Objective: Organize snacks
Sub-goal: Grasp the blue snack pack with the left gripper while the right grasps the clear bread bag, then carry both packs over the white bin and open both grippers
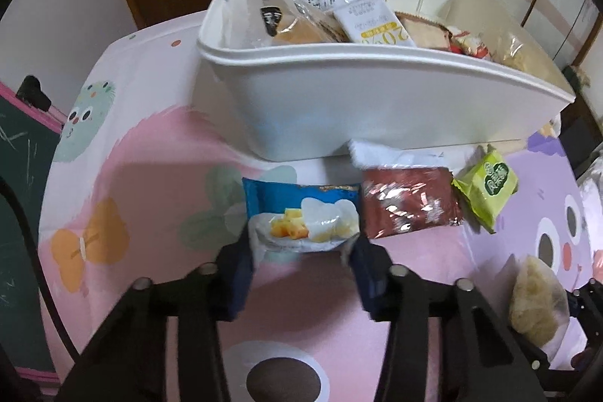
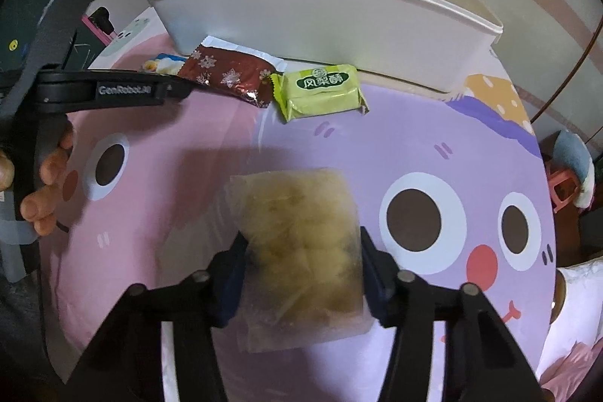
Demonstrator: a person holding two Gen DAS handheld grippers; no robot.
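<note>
On the left, the blue snack packet (image 1: 301,213) is caught between the jaws of the left gripper (image 1: 301,251): its near end is pinched and crumpled between the two blue pads, while the rest of it lies on the cartoon-printed surface (image 1: 150,145) just in front of the white bin (image 1: 339,100). The jaws are closed on that packet — both pads are pressed against its sides. Immediately to its right, the dark red foil packet (image 1: 409,204) is seen lying flat, touching the foot of the bin, and just beside that the green pineapple-cake packet (image 1: 486,187) is set at a tilt. Inside the bin, several wrapped snacks are already piled, among them a white-and-yellow packet (image 1: 373,21).

Further right, the translucent bag of pale yellow snacks (image 2: 301,243) is held between the jaws of the right gripper (image 2: 301,262). Its lower half sits between the pads and its upper half extends forward over the purple part of the surface, well apart from the green packet and the bin behind it. These jaws are likewise closed against the bag's two sides. In the right wrist view, a hand (image 2: 45,176) is seen at the left edge, wrapped around the handle of the left gripper.
</note>
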